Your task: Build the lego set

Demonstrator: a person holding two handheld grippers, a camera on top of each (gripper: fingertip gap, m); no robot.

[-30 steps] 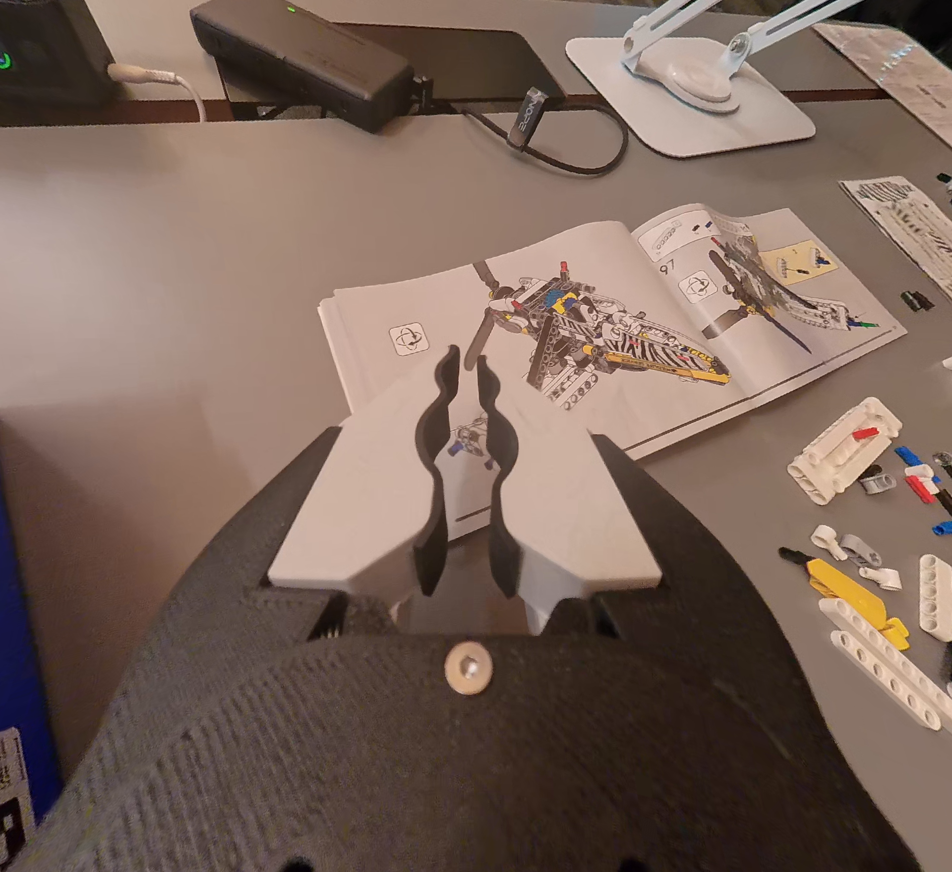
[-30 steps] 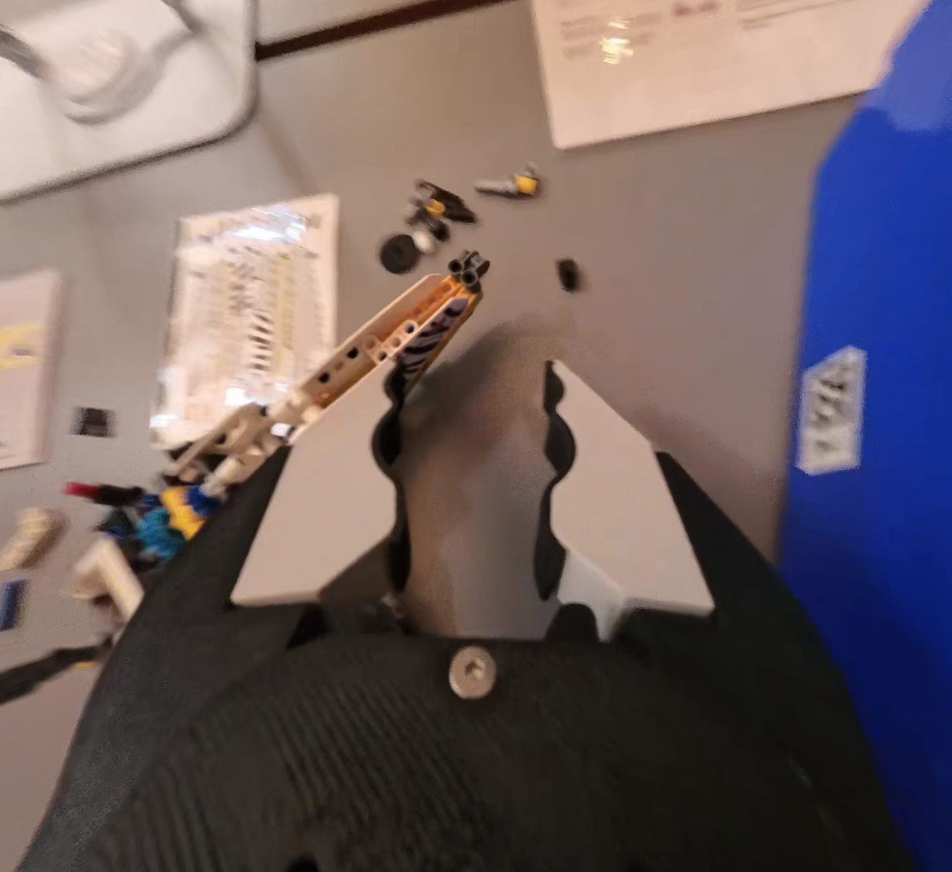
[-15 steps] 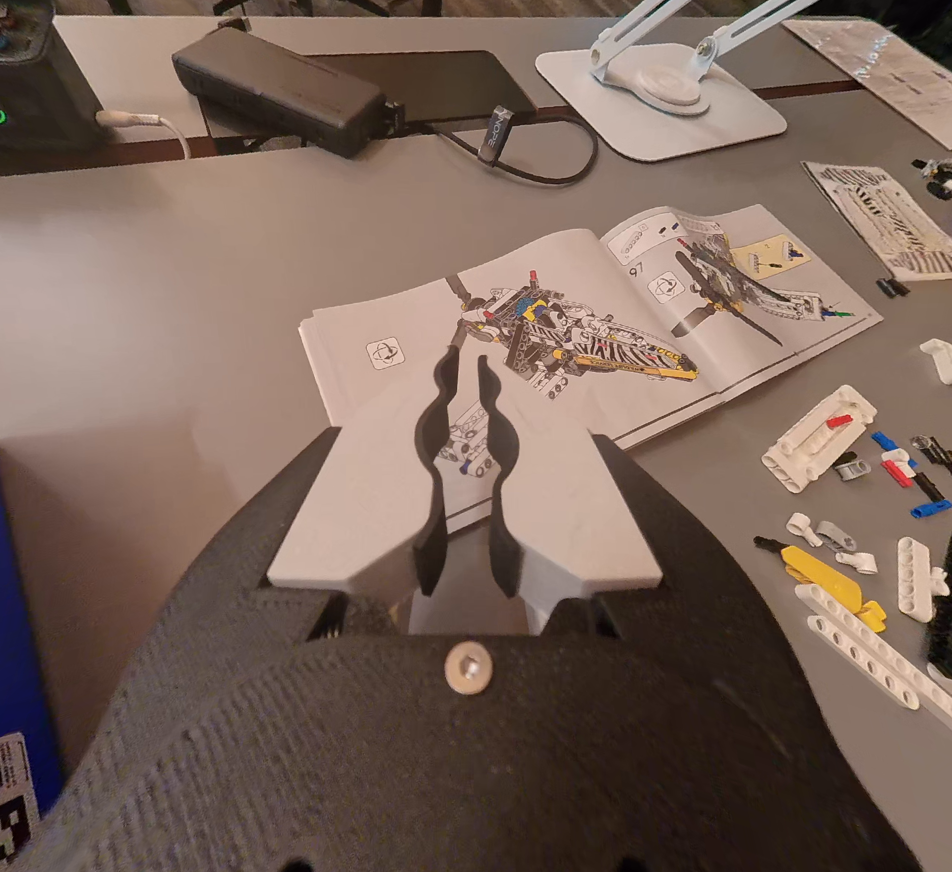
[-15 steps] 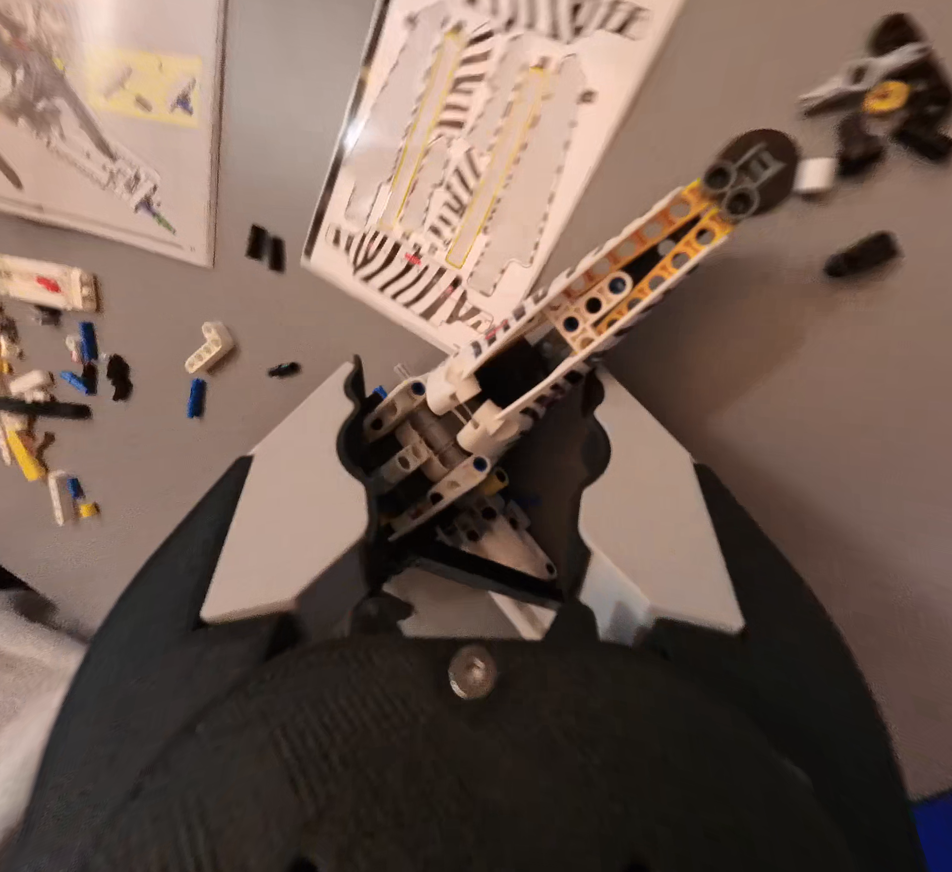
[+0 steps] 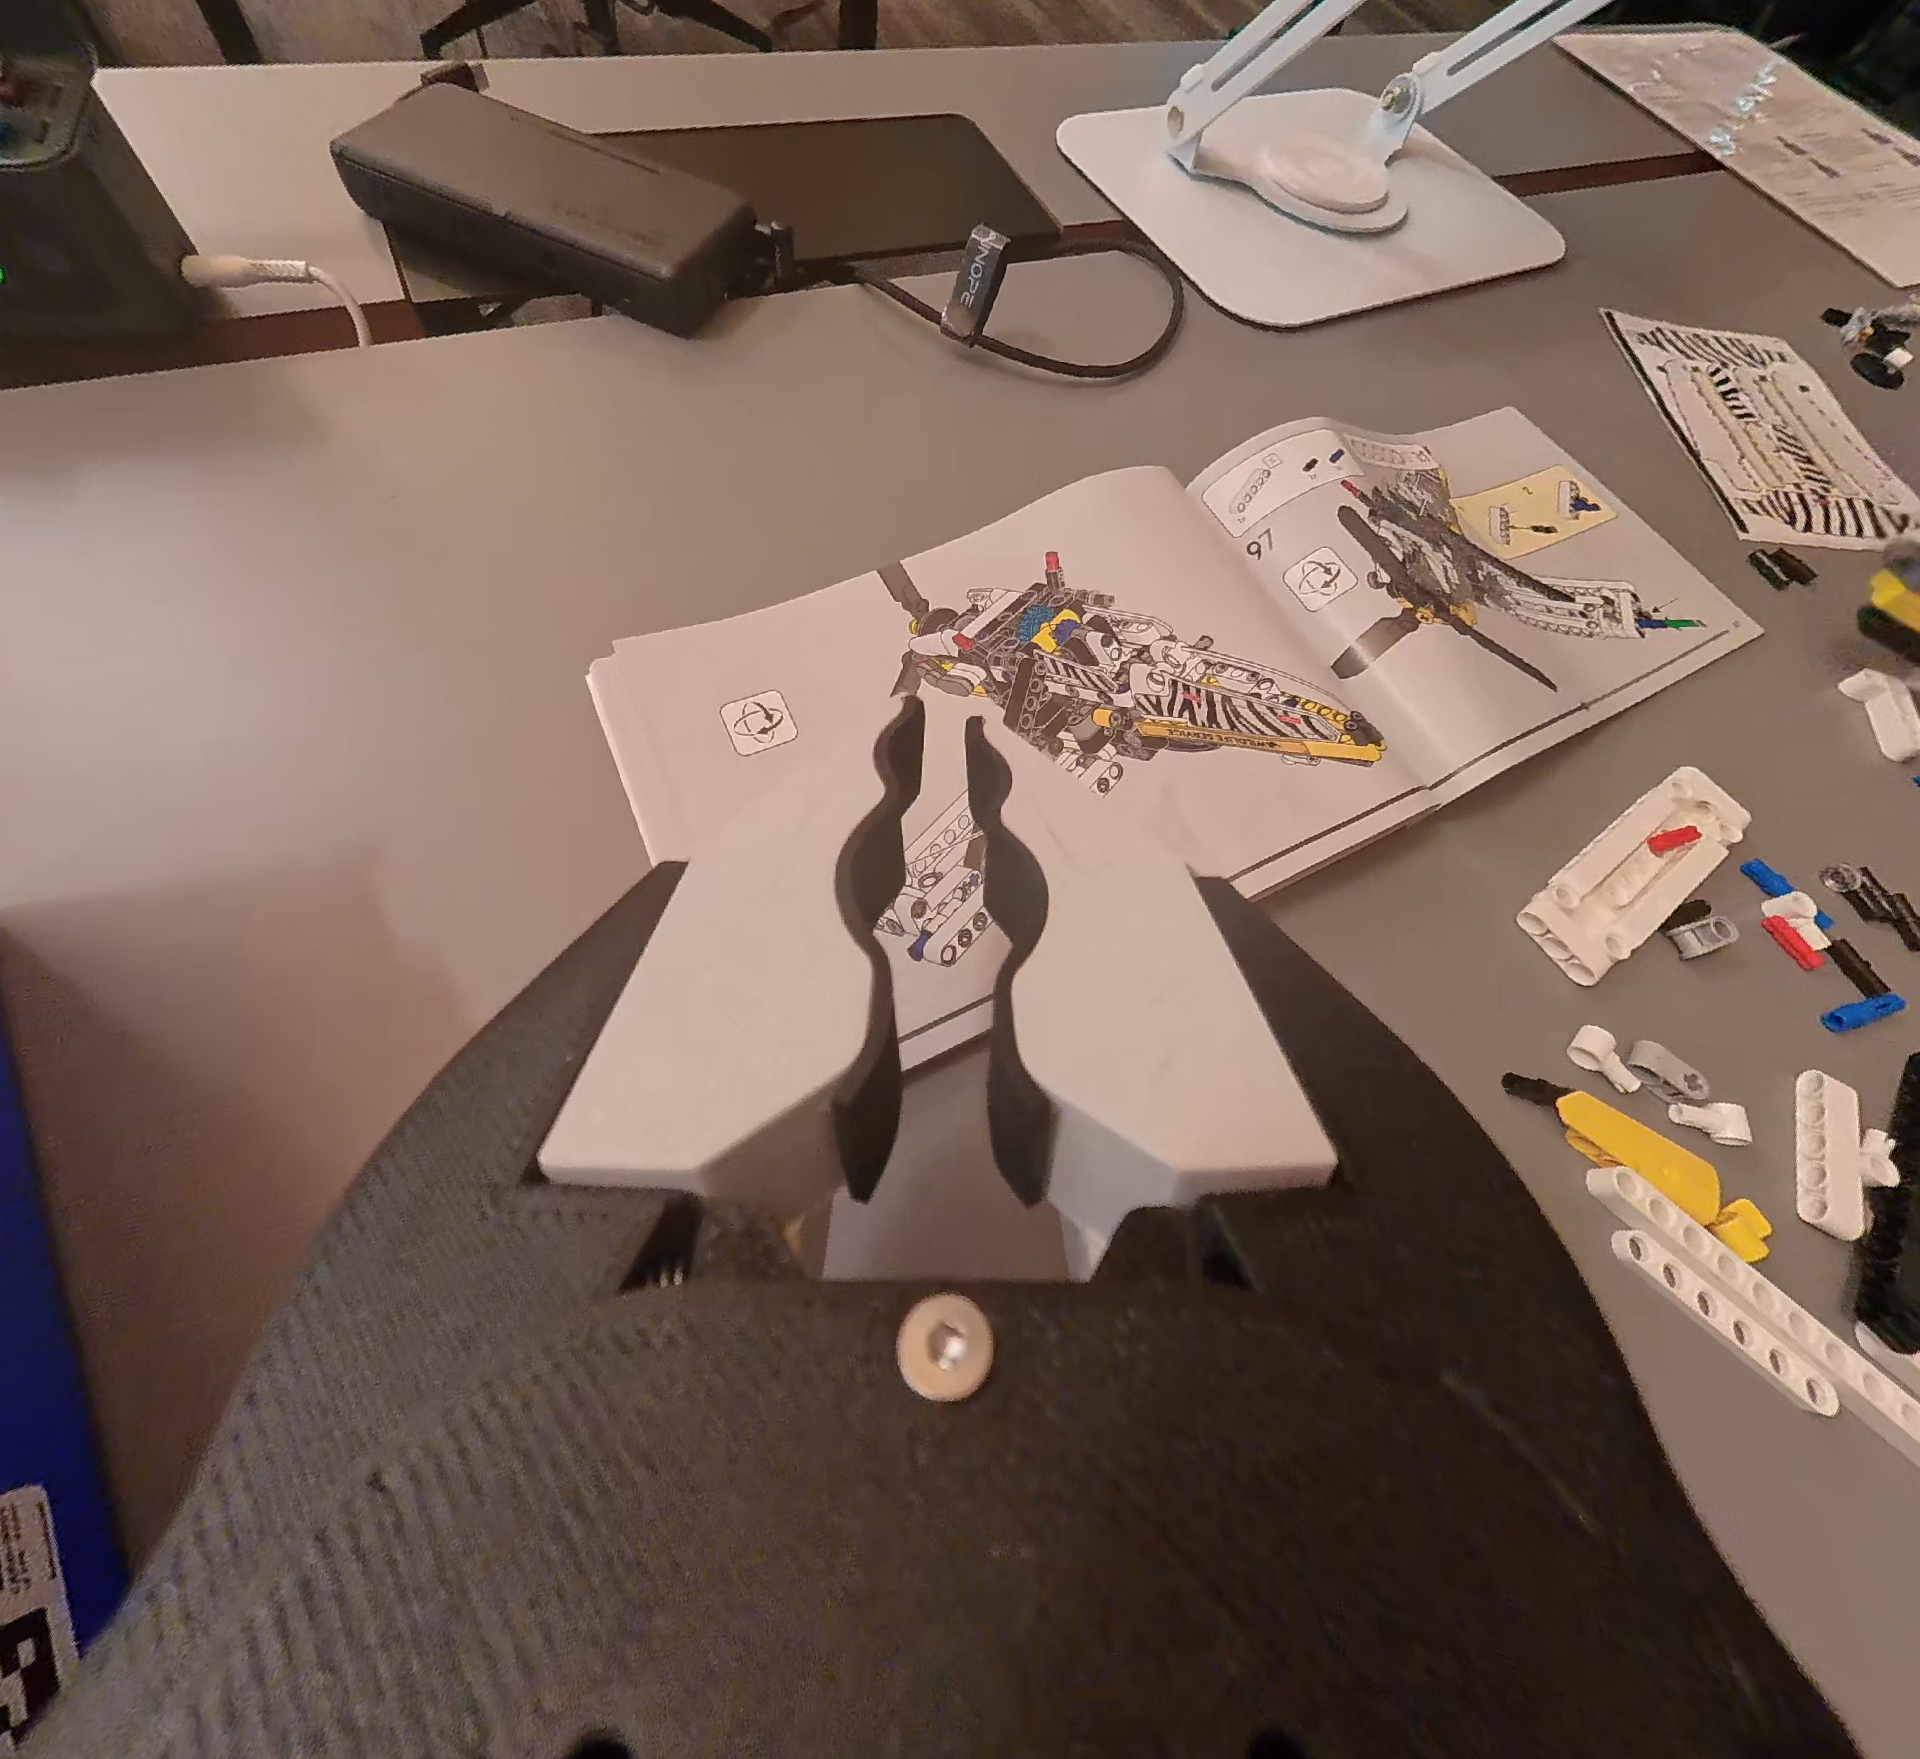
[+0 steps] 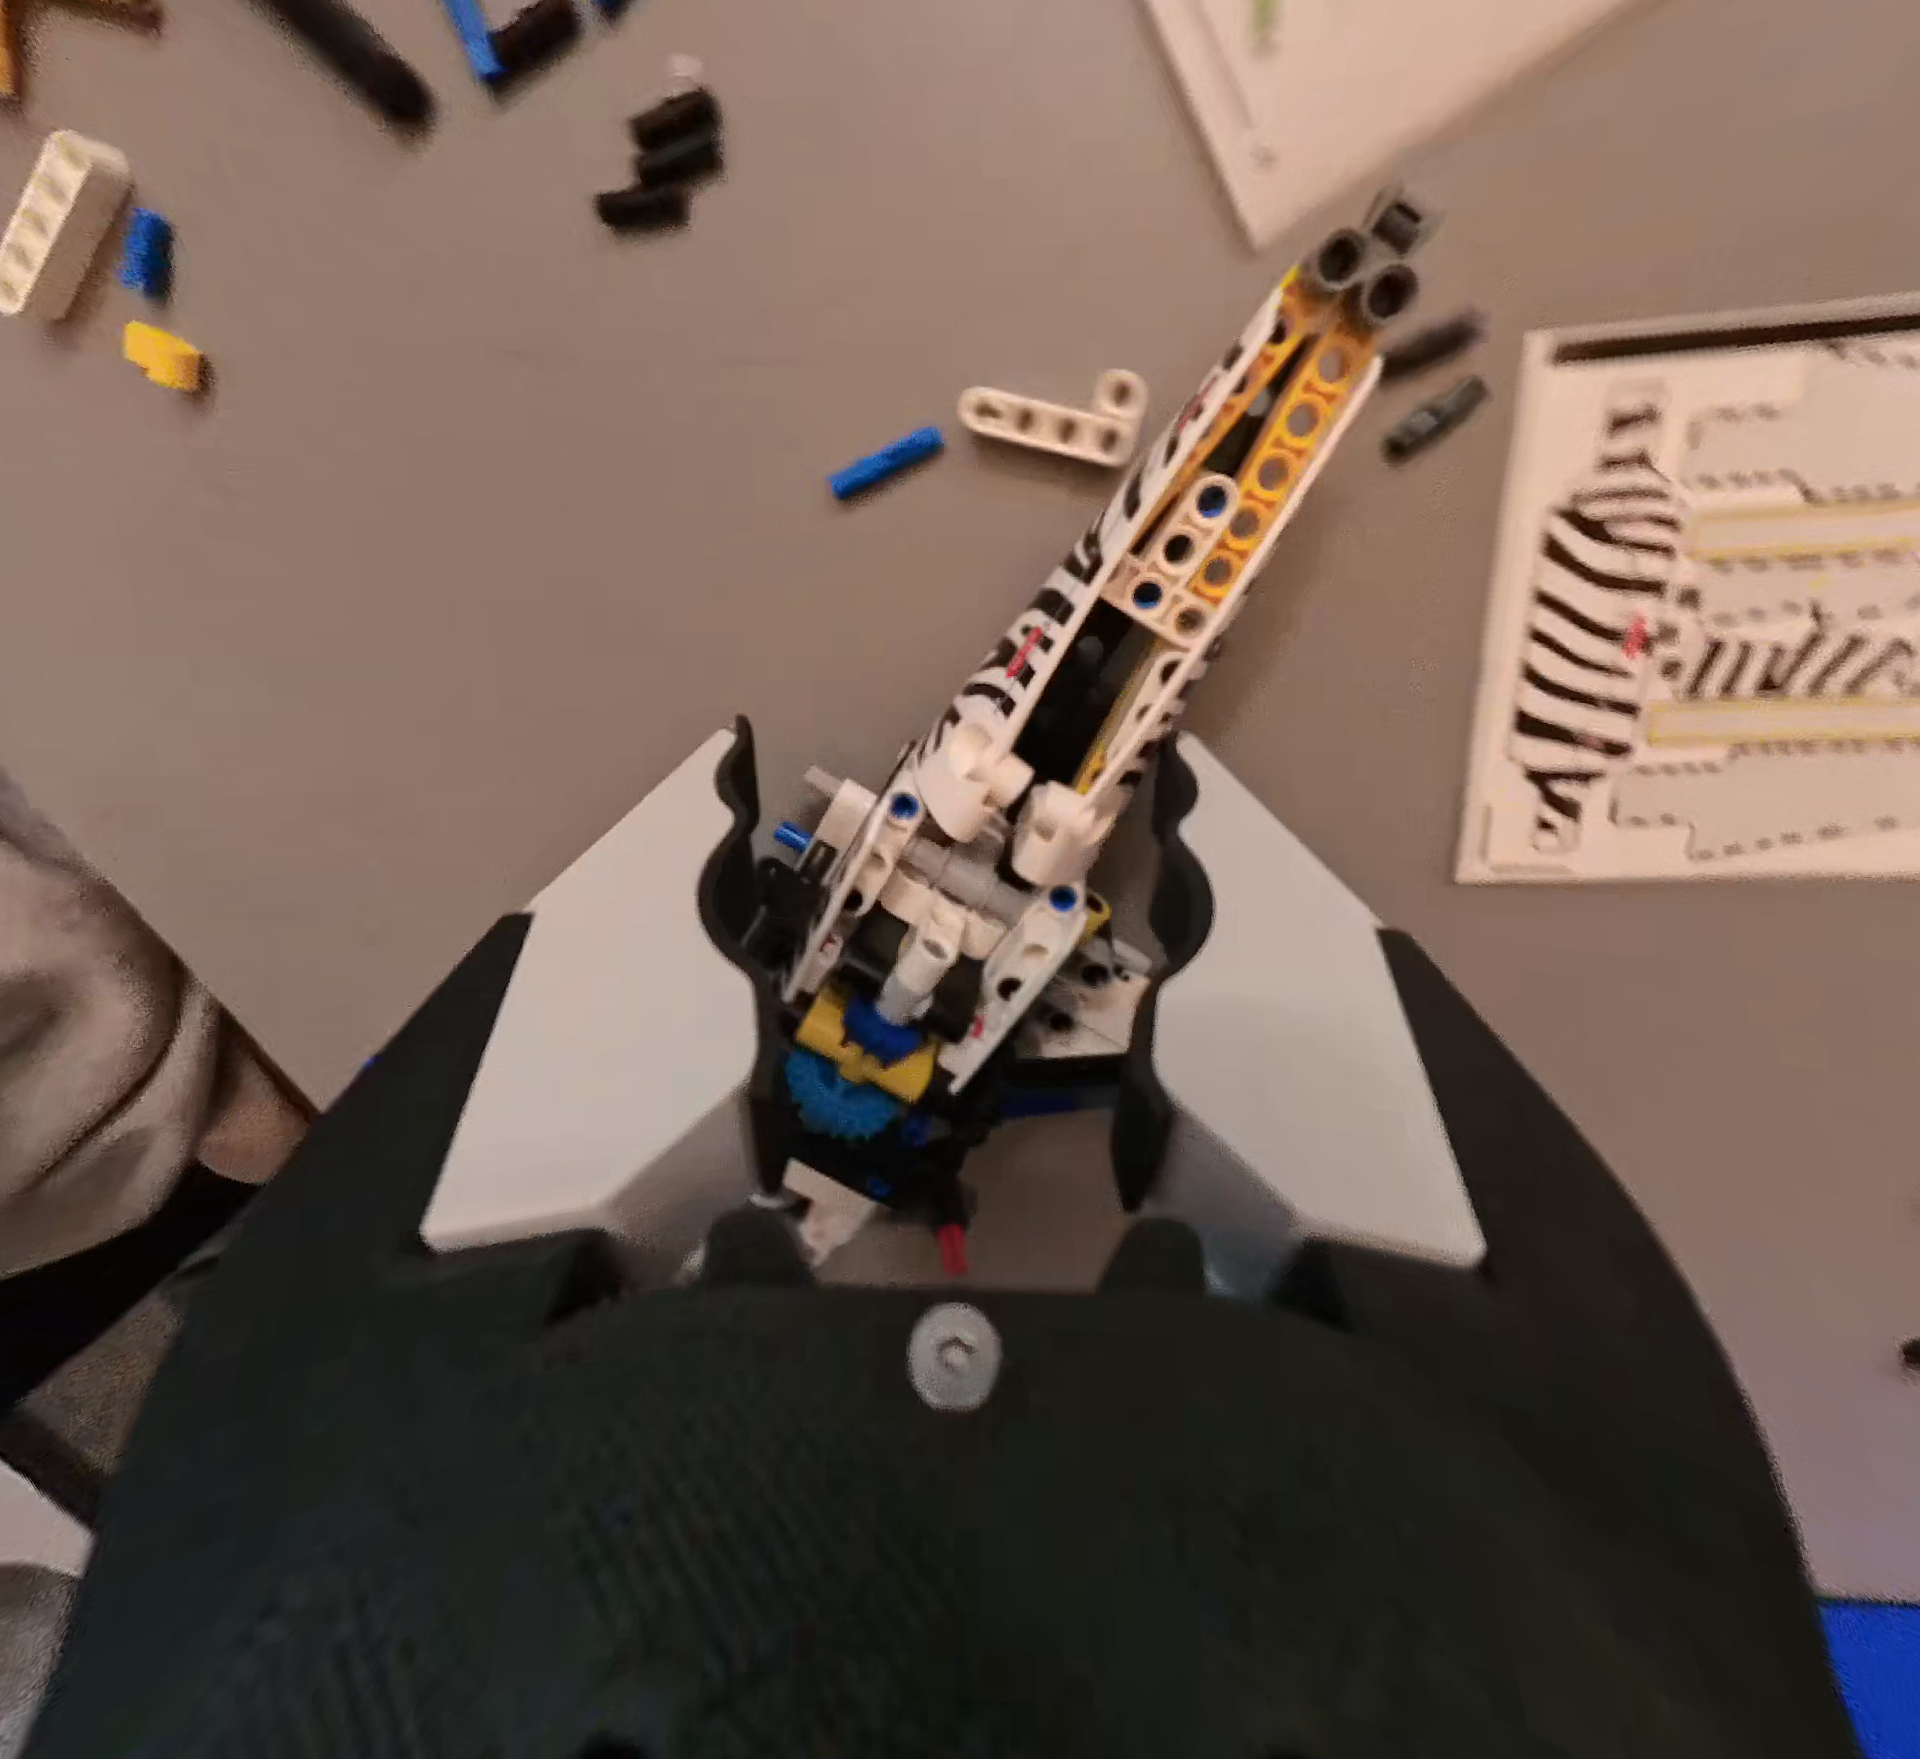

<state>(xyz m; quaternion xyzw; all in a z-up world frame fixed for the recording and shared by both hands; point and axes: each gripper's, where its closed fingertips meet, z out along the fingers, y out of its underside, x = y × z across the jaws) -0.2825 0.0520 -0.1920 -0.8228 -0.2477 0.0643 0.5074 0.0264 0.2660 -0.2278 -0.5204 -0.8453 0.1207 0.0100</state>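
Where viewed along the left gripper [image 5: 935,722]: jaws parted by a narrow slit, nothing between them. Far left of the jaws, blue object [image 5: 31,1294], cut off by the frame edge, kind not determinable. Beyond and left of the tips, black power brick [image 5: 540,203] at the rear of the grey table [image 5: 416,566]. Directly under and ahead of the tips, open instruction booklet [image 5: 1143,546], its near corner hidden by the fingers. Right of the jaws, loose pieces [image 5: 1631,888], several cut off at the frame edge; beyond them, sticker sheet [image 5: 1756,431].

Where viewed along the right gripper [image 6: 956,743]: jaws closed on the lego model [image 6: 1195,546], its lower end lost behind the gripper body, its long striped and yellow end projecting past the tips toward the right. Far left of the jaws, grey fabric [image 6: 83,1034], blurred, identity unclear. Ahead and left of the tips, black pins [image 6: 665,151], blurred. Just ahead of the tips, blue pin [image 6: 885,462] and white L-shaped beam [image 6: 1060,421], flat on the table, beside the model. Right of the jaws, sticker sheet, cut off.
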